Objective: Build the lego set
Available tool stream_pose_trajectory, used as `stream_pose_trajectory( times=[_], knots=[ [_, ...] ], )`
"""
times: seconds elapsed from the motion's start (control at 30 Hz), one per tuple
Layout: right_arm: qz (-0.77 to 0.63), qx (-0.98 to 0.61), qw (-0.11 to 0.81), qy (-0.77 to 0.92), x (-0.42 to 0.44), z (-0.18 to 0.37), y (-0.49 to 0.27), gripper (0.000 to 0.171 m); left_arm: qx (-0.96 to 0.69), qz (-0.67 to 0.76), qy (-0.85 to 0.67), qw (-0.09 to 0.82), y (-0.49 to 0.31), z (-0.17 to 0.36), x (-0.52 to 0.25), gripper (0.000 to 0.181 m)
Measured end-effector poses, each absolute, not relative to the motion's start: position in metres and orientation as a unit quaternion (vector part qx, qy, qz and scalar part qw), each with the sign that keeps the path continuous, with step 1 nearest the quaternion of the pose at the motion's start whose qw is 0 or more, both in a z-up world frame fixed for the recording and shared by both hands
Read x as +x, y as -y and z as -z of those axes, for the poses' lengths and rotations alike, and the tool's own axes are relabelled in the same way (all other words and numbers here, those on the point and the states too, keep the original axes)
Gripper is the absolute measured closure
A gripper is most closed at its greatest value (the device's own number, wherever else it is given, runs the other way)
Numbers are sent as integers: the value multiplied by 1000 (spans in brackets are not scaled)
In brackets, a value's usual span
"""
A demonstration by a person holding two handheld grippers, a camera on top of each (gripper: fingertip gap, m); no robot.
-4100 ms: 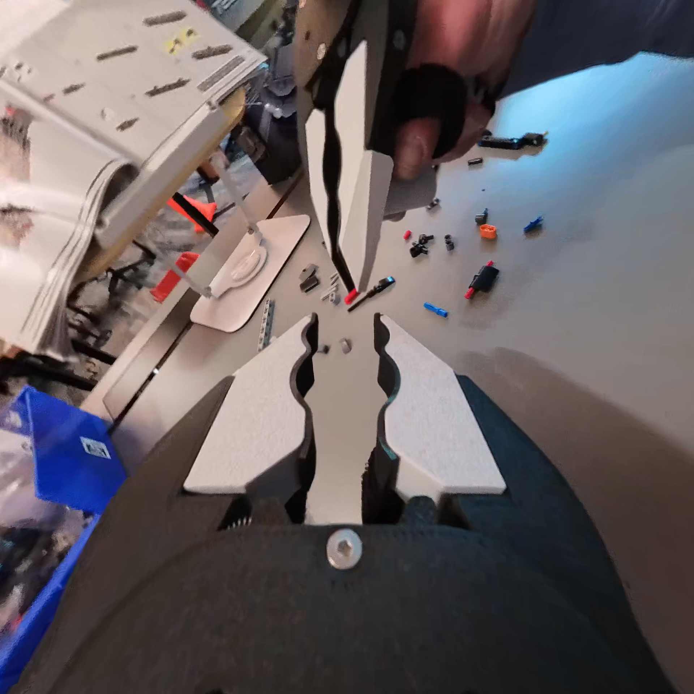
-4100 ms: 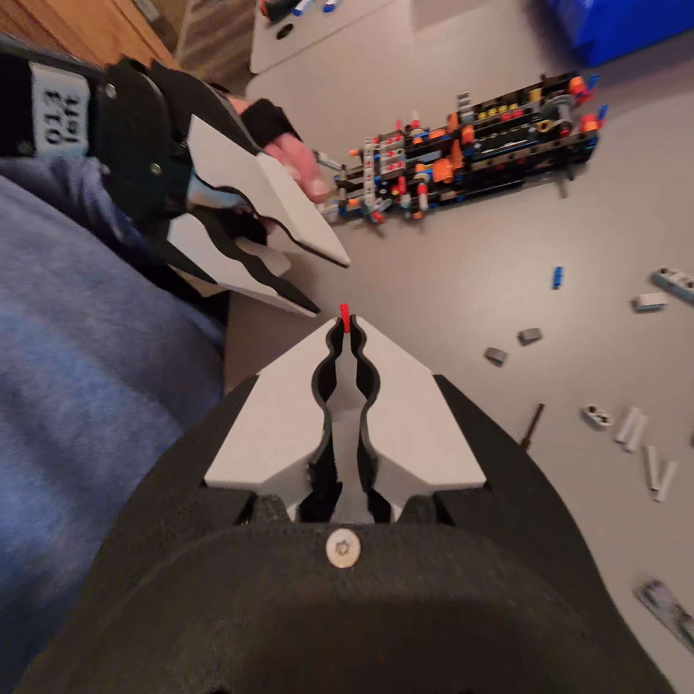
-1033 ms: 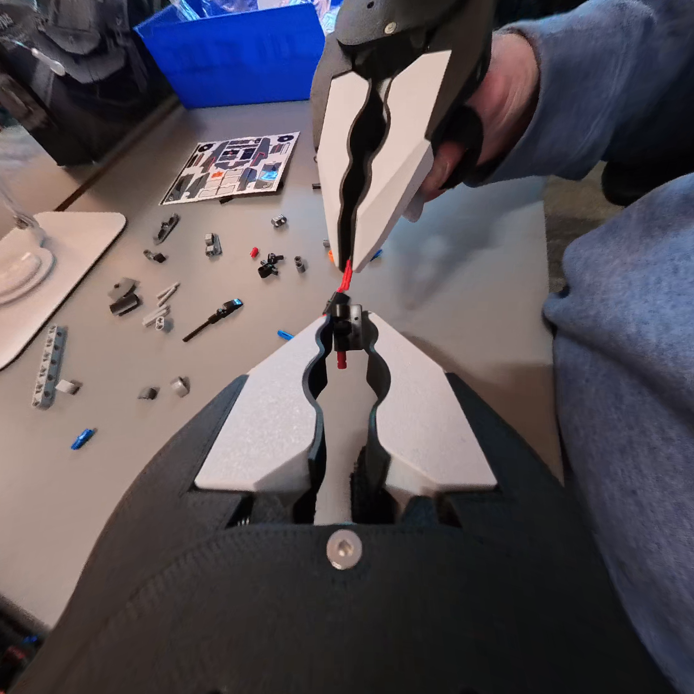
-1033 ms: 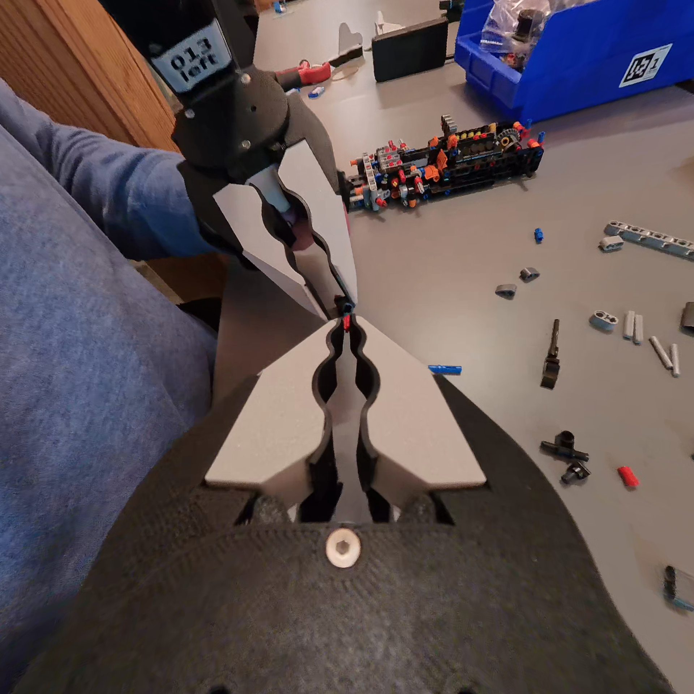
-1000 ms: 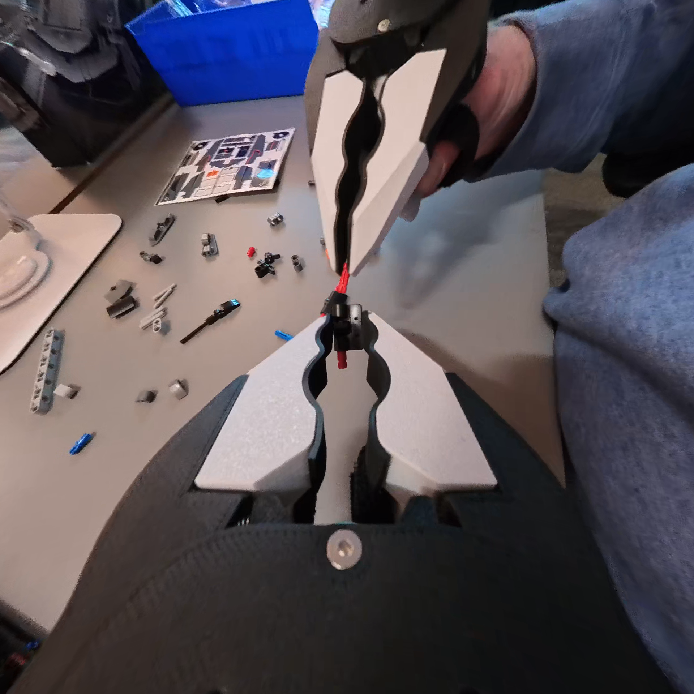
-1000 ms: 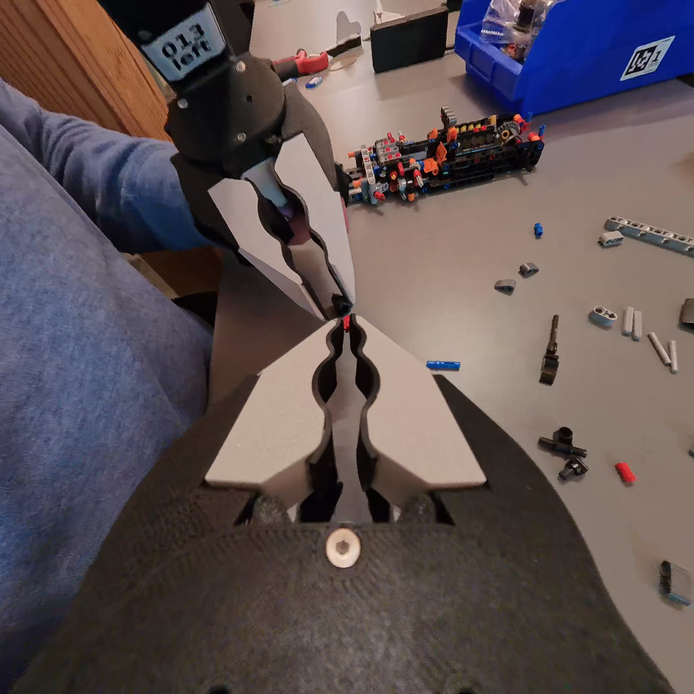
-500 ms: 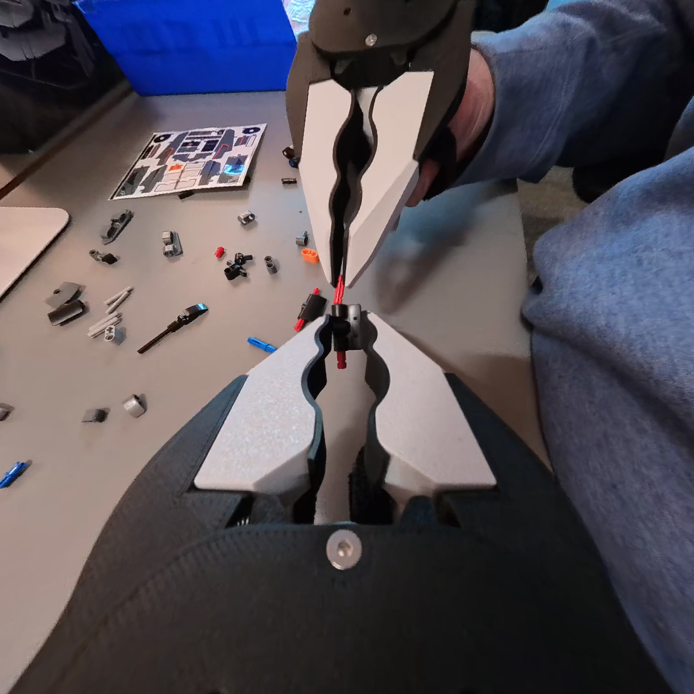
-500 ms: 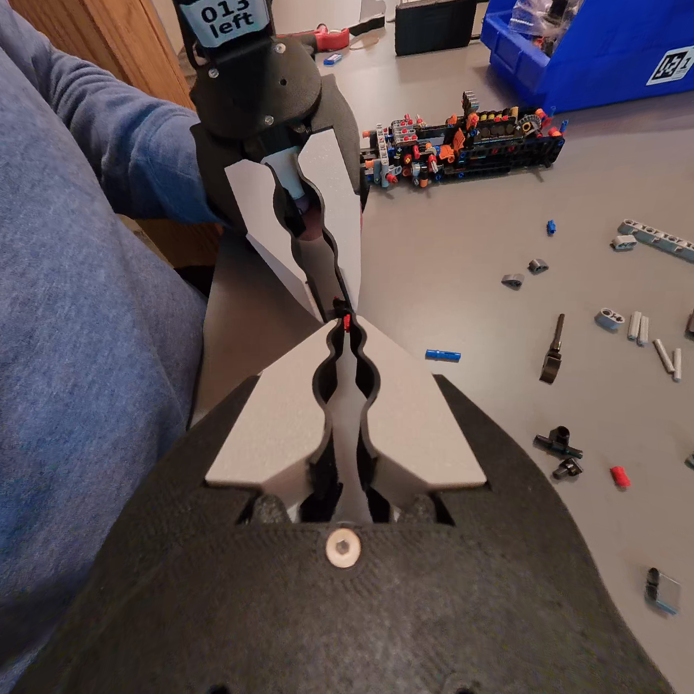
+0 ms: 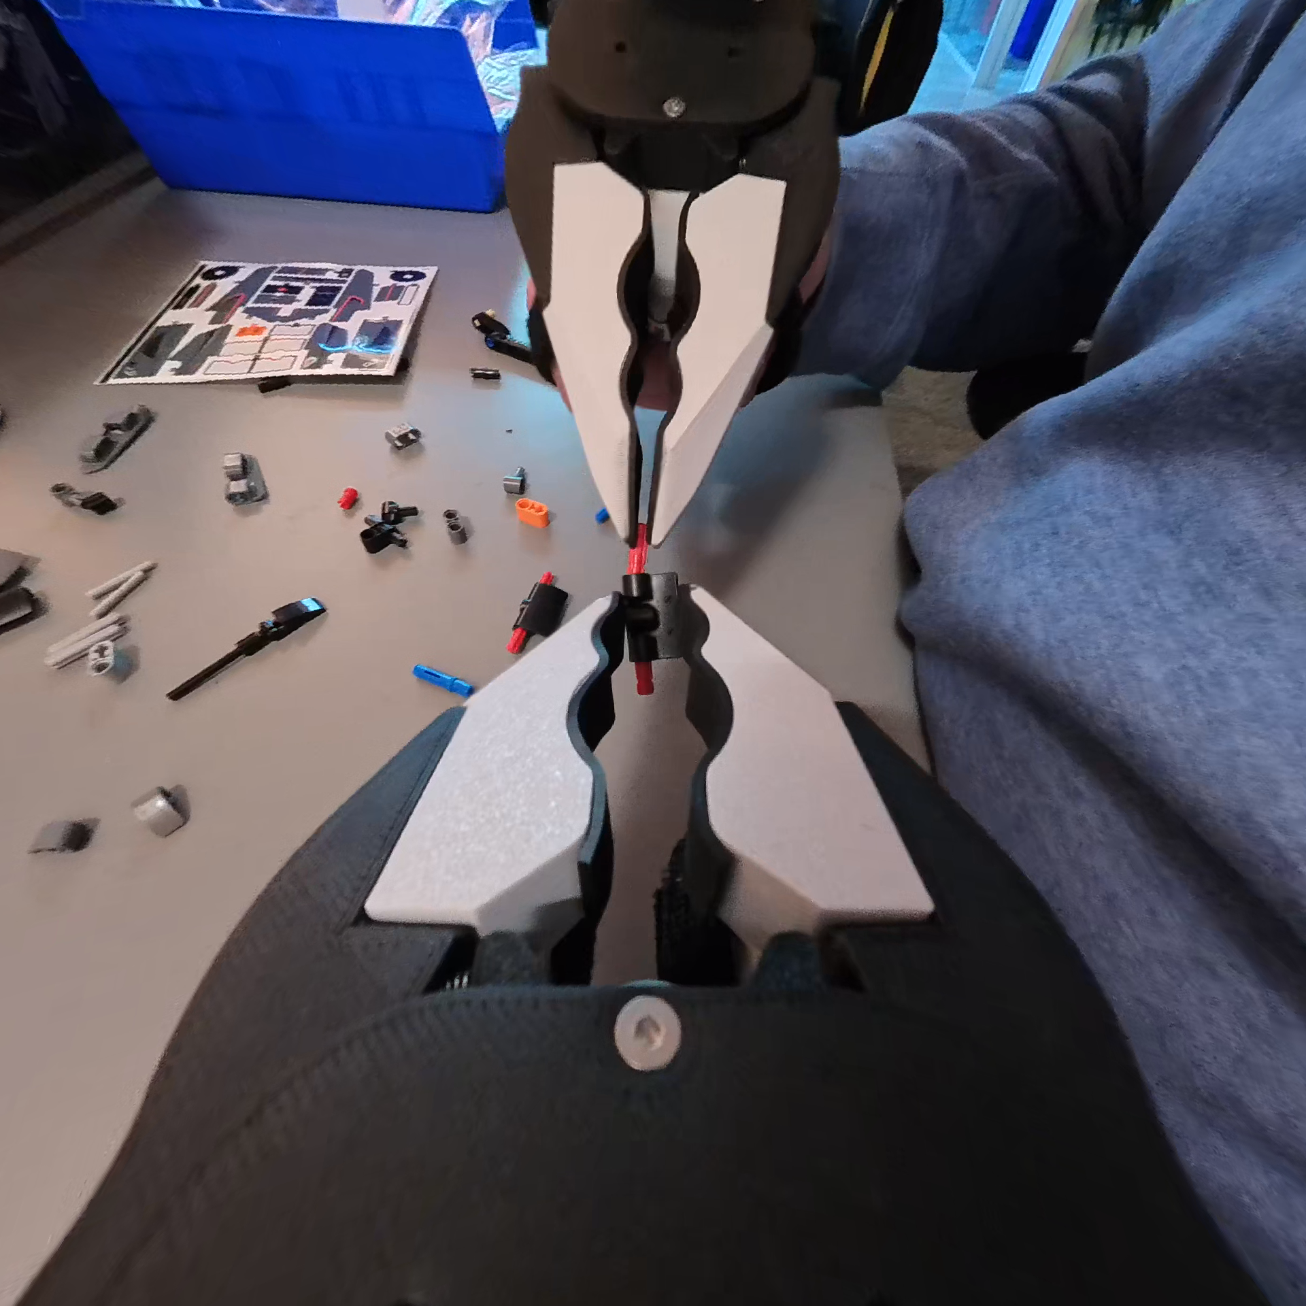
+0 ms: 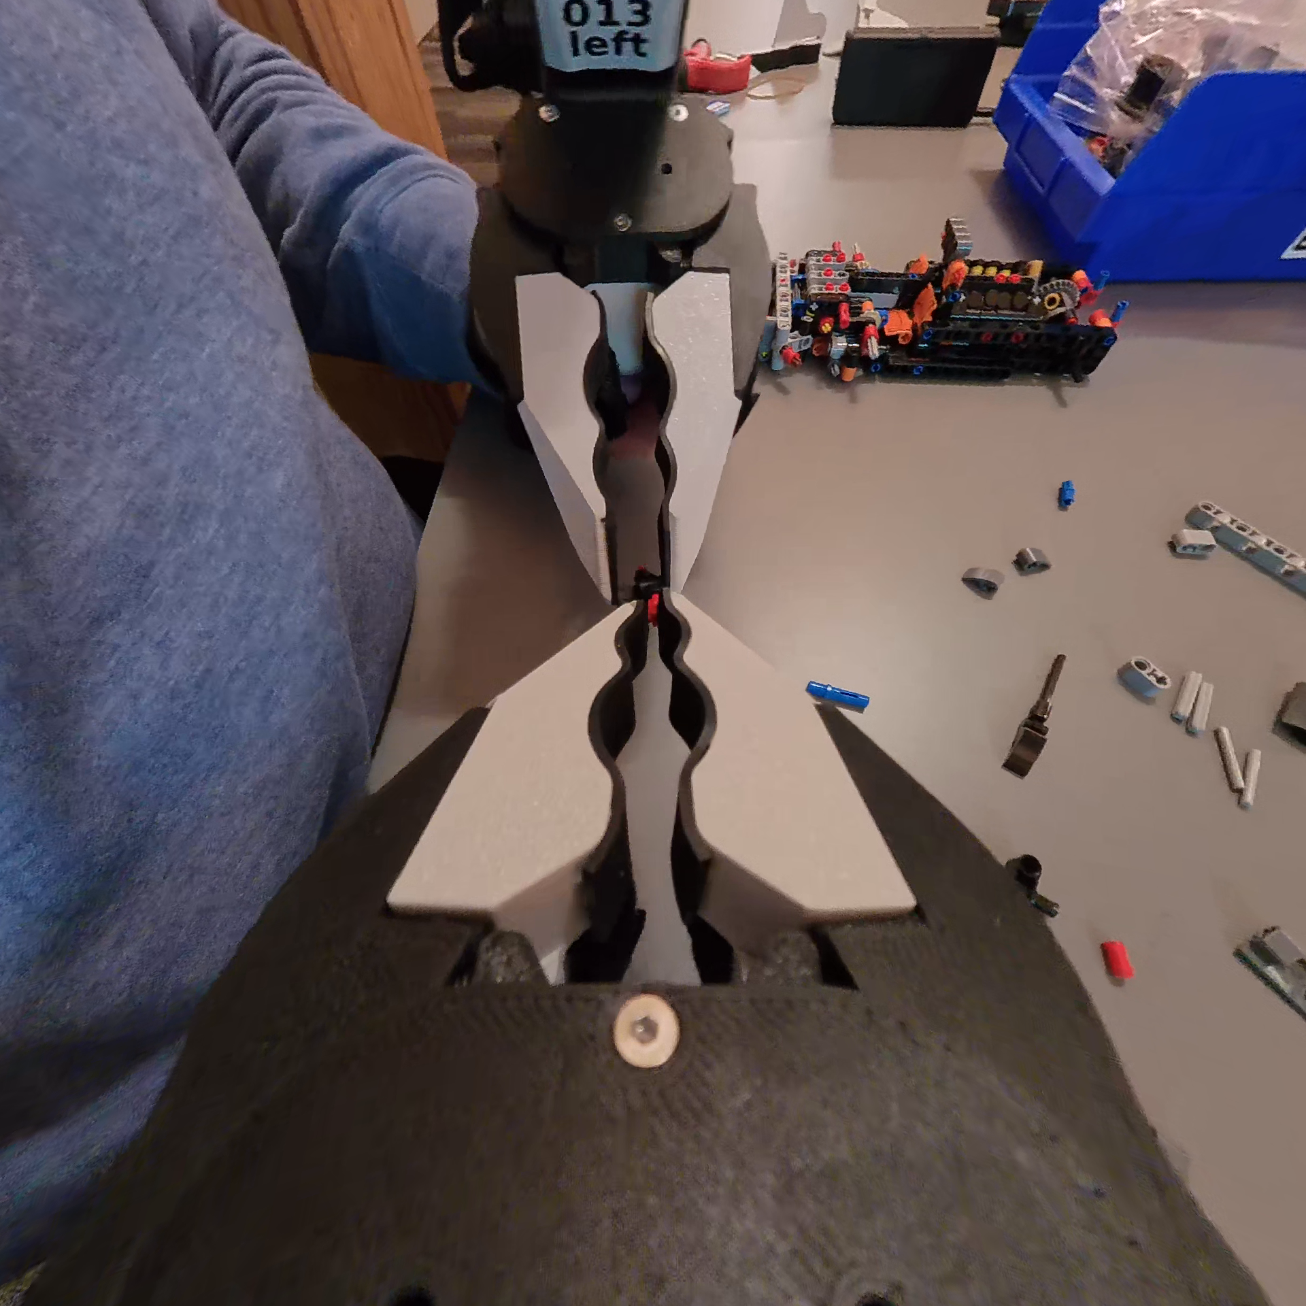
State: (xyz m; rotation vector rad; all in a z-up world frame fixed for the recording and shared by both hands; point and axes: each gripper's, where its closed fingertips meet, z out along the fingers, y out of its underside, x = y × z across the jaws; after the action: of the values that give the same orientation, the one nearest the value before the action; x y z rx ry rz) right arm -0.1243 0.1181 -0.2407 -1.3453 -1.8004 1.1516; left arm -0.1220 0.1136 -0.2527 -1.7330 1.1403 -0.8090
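In the left wrist view my left gripper [image 9: 650, 609] is shut on a small black connector [image 9: 656, 618] held above the grey table. A red axle [image 9: 639, 560] runs through the connector, and its short end sticks out below. My right gripper [image 9: 639, 535] comes in from the top, tip to tip with the left, shut on the axle's upper end. In the right wrist view my right gripper [image 10: 651, 613] pinches the red axle [image 10: 654, 606]. The left gripper [image 10: 639, 581] faces it, holding the black connector [image 10: 642, 584].
A partly built chassis [image 10: 947, 318] and a blue bin [image 10: 1166, 177] stand at the back. A sticker sheet [image 9: 275, 321], another black connector on a red axle [image 9: 538, 611], a blue pin [image 9: 442, 680] and several loose pieces lie on the table [image 9: 318, 742]. A person's blue sleeves [image 9: 1131, 565] are close beside both grippers. My two grippers' fingertips are within a few centimetres of each other. The blue pin [image 9: 442, 680] is about 9 cm from my left fingertips.
Both grippers have turned into a straight line facing each other. The right gripper was tilted before. Each keeps its hold on the axle and the connector.
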Motion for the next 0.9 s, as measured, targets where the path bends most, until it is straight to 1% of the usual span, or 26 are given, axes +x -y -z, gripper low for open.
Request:
stream_pose_trajectory(
  times=[0.37, 0.73, 0.77, 0.9],
  knots=[
    [-456, -471, 265, 708, -120, 241, -110, 171, -687, 375, -455, 424, -107, 255, -115, 169],
    [-504, -469, 229, 688, -116, 248, -108, 171, -686, 329, -496, 419, -109, 266, -110, 169],
    [-503, -471, 230, 687, -115, 248, -109, 171, -686, 331, -491, 421, -110, 264, -110, 177],
    [-508, -475, 221, 683, -114, 253, -108, 171, -690, 309, -506, 416, -112, 271, -107, 177]
  ],
)
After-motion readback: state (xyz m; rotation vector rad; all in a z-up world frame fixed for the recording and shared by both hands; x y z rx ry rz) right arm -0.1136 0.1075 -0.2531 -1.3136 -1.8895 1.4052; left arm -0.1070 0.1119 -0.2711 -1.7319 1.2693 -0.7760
